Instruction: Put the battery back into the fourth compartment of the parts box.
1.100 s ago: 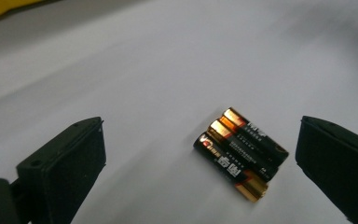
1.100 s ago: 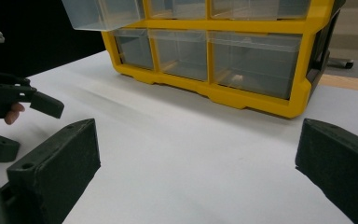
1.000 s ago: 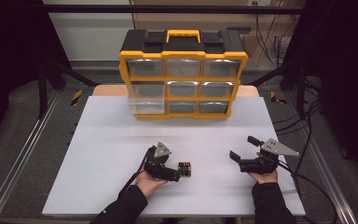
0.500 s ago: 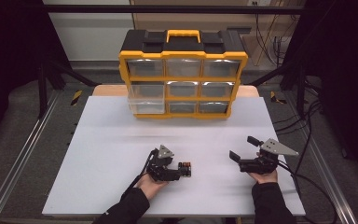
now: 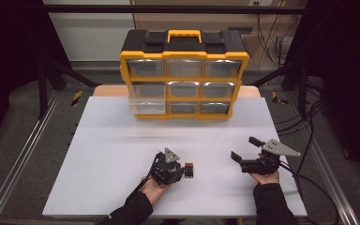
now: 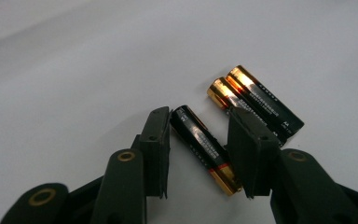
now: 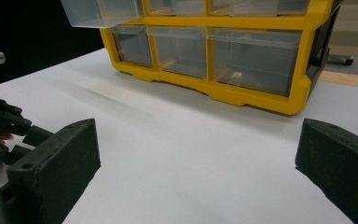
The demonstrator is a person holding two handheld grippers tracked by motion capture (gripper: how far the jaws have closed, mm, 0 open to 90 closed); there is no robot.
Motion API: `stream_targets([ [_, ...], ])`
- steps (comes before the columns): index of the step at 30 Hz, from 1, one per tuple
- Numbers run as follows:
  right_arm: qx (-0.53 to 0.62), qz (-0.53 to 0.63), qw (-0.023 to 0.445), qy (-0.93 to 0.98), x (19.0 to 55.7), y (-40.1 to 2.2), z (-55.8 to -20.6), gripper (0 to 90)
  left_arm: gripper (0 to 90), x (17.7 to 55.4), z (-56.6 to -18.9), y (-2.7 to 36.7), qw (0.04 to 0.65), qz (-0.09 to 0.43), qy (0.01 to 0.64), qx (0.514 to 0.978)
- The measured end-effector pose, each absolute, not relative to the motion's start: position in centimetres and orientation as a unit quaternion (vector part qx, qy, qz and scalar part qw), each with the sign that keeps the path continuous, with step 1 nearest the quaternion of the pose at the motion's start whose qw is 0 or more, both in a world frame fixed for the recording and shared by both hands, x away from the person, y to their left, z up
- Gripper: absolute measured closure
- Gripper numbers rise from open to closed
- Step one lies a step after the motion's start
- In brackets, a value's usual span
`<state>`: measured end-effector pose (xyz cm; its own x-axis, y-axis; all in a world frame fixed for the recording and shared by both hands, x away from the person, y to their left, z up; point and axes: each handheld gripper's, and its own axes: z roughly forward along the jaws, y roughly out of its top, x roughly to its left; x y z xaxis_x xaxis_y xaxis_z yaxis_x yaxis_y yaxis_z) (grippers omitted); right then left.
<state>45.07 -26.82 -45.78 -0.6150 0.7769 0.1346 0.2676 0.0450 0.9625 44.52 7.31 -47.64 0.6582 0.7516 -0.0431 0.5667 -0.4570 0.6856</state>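
Observation:
Three black-and-gold AA batteries lie on the white table near its front. One battery (image 6: 204, 143) lies slanted between the jaws of my left gripper (image 6: 199, 125), which stand partly apart on either side of it with a gap showing. The other two batteries (image 6: 256, 103) rest side by side just beyond the right jaw. From above, the left gripper (image 5: 180, 171) sits low on the table, next to the batteries (image 5: 189, 170). My right gripper (image 5: 245, 149) hovers at the front right with its jaws wide and nothing between them (image 7: 200, 158).
A yellow and black organizer (image 5: 184, 77) with clear drawers stands at the back of the white table (image 5: 108, 154). Its middle-left drawer (image 5: 146, 99) is pulled out. The organizer (image 7: 242, 60) faces the right gripper, with bare table between them. Cables trail off the right edge.
My left gripper has edged slightly right and nearer to the batteries. The right gripper has stayed where it was.

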Motion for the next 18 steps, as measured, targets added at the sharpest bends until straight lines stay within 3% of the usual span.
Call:
stream_targets([
  [18, 0.378, 0.577, 0.221, 0.689, 45.15, -26.83, -45.81, 0.3, 75.6, 44.17, -47.42, 6.90, 0.323, 0.147, 0.393, 0.848],
])
